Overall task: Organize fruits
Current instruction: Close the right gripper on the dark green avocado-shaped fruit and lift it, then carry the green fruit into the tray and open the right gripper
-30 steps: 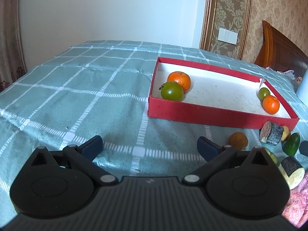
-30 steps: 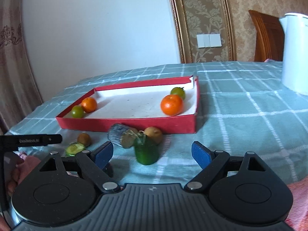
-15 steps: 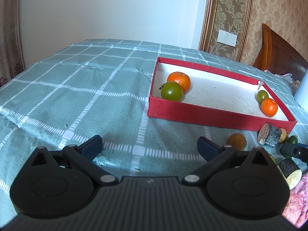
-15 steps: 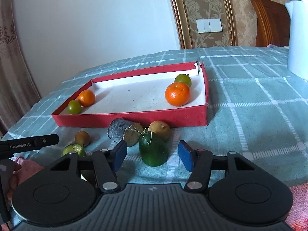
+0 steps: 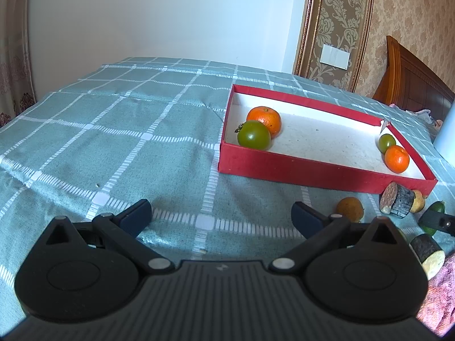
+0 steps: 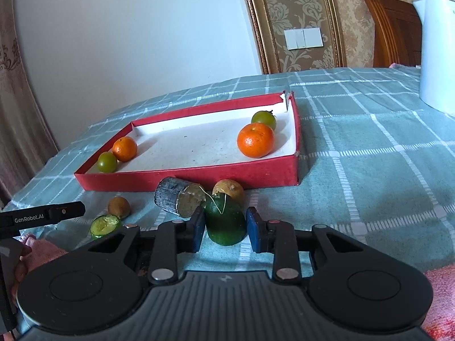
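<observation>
Right wrist view showed the right gripper (image 6: 225, 227) with its blue pads pinching the sides of a dark green fruit piece (image 6: 225, 220) on the checked tablecloth (image 6: 369, 170), just in front of the red tray (image 6: 199, 174). A dark-skinned cut chunk (image 6: 179, 196) and a brown fruit (image 6: 229, 189) lay between that piece and the tray wall. Inside the tray, a tangerine (image 6: 255, 139) and a green tomato (image 6: 264, 119) sat at its right end. Left gripper (image 5: 220, 213) had its jaws spread wide over bare cloth, left of the tray.
</observation>
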### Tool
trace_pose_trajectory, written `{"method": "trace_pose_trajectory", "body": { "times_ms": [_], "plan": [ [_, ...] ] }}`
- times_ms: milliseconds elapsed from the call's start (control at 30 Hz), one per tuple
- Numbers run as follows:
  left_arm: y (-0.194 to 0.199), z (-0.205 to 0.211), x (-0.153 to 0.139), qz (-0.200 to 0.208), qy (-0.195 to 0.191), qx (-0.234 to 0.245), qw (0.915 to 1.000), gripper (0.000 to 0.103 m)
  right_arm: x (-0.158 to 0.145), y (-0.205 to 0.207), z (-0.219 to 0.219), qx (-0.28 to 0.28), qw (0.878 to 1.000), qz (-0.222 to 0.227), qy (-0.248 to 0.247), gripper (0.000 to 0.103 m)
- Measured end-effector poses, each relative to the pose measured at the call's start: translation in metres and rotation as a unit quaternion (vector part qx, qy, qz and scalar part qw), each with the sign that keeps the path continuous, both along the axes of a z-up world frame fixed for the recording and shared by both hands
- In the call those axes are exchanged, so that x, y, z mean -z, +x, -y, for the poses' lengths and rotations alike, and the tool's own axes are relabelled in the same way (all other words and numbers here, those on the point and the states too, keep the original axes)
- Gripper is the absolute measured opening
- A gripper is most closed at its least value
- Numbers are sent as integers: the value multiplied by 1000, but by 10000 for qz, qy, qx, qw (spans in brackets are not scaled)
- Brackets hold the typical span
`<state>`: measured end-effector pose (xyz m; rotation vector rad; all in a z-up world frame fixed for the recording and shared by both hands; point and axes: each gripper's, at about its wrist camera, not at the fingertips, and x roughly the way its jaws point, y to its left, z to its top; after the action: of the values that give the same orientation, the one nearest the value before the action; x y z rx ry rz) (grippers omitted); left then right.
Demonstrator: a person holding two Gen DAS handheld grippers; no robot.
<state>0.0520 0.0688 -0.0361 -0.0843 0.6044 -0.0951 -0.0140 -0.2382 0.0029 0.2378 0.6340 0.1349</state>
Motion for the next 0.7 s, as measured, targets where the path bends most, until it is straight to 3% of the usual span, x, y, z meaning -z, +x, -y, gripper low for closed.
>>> {"method": "trace_pose_trajectory", "body": {
  "times_ms": [333,700],
  "plan": [
    [0,0,0,0,-2,0,10000,103,-17,0,19,95,9996,138,248,31],
    [0,0,0,-1,-1,0,10000,103,-35,29,2,-47,9990,386,-223,31]
  ]
}}
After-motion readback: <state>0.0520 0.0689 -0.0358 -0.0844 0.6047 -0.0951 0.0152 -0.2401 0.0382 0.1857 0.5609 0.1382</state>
